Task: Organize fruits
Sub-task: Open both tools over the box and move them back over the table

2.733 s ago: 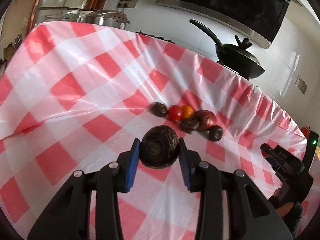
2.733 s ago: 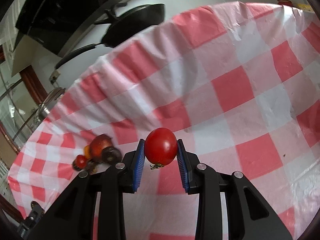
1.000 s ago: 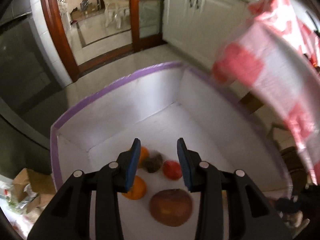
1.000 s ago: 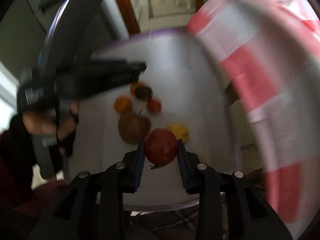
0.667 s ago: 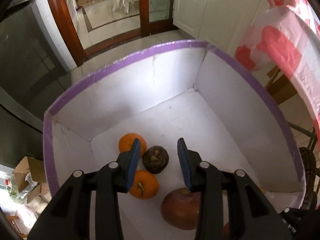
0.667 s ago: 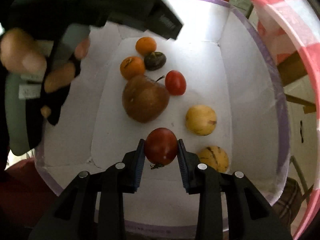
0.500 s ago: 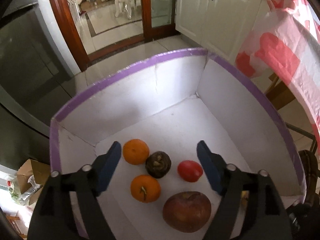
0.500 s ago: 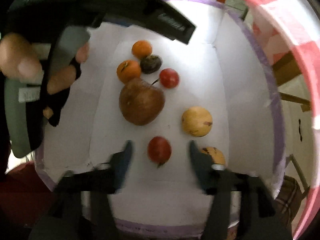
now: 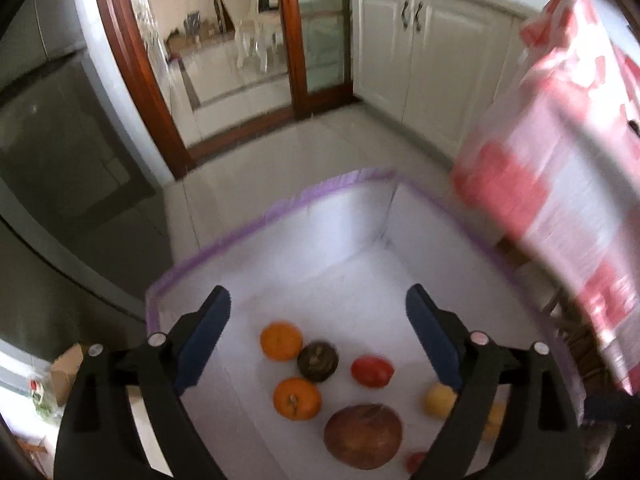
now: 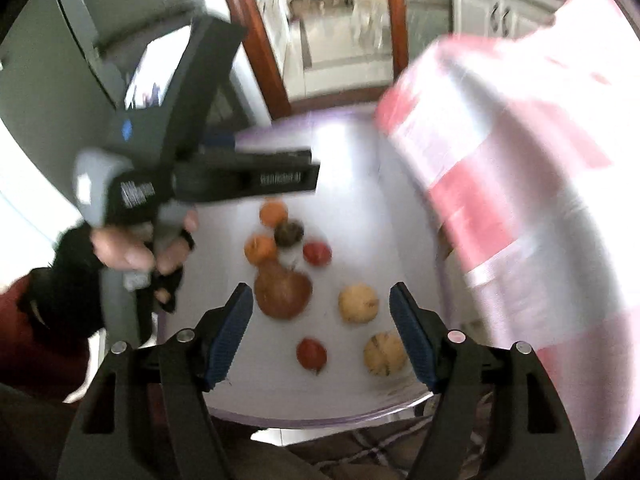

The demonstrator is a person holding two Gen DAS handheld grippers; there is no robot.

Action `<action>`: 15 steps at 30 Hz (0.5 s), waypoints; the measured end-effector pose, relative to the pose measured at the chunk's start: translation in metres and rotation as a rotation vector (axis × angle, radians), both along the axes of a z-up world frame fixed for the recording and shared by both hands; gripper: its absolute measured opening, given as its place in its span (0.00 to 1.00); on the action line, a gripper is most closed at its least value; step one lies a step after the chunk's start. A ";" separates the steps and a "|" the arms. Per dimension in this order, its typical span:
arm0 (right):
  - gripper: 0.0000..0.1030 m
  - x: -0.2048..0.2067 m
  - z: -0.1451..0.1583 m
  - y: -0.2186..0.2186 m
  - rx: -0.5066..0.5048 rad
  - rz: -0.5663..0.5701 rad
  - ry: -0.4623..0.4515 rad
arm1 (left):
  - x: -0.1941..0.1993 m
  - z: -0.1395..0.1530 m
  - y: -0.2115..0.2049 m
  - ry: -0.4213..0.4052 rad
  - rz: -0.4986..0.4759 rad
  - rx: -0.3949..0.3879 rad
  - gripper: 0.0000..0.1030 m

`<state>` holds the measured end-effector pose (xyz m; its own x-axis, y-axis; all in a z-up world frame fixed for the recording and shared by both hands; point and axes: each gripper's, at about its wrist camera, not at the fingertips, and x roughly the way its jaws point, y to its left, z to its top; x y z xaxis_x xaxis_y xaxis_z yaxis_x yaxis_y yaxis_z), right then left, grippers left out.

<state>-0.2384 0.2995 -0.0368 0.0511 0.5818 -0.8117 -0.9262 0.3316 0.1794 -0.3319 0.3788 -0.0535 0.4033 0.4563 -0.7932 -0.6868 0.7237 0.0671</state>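
Pale glossy tile floor [image 9: 256,152] fills mid-frame in the left wrist view, bright with daylight from the room beyond. A dark red-brown wooden door frame [image 9: 132,80] with glass panels runs down the upper left and centre, and a white chair [image 9: 248,28] shows through it. White cabinets [image 9: 416,56] with dark handles sit upper right, a dark grey panel [image 9: 60,152] far left, and a cardboard box [image 9: 66,372] lower left.

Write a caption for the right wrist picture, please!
Right gripper opening, nothing between its fingers, above a white box of fruit, left gripper alongside.
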 end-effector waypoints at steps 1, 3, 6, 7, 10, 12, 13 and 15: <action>0.73 0.006 0.014 -0.008 0.043 -0.020 -0.012 | 0.003 0.009 -0.003 -0.020 -0.004 0.018 0.95; 0.75 0.018 0.040 -0.024 0.116 -0.072 -0.044 | 0.013 0.033 -0.014 -0.076 -0.028 0.062 0.96; 0.81 0.047 0.077 -0.062 0.217 -0.202 -0.102 | 0.037 0.066 -0.032 -0.145 -0.093 0.096 0.98; 0.83 0.060 0.088 -0.081 0.249 -0.269 -0.122 | 0.052 0.082 -0.045 -0.174 -0.136 0.097 0.98; 0.84 0.094 0.109 -0.133 0.293 -0.441 -0.167 | 0.093 0.113 -0.083 -0.221 -0.260 0.088 0.98; 0.84 0.115 0.114 -0.165 0.305 -0.551 -0.179 | 0.125 0.126 -0.114 -0.247 -0.328 0.076 0.98; 0.84 0.130 0.116 -0.189 0.318 -0.625 -0.172 | 0.141 0.130 -0.128 -0.255 -0.358 0.057 0.98; 0.84 0.151 0.118 -0.221 0.332 -0.723 -0.162 | 0.176 0.133 -0.155 -0.264 -0.425 0.001 0.98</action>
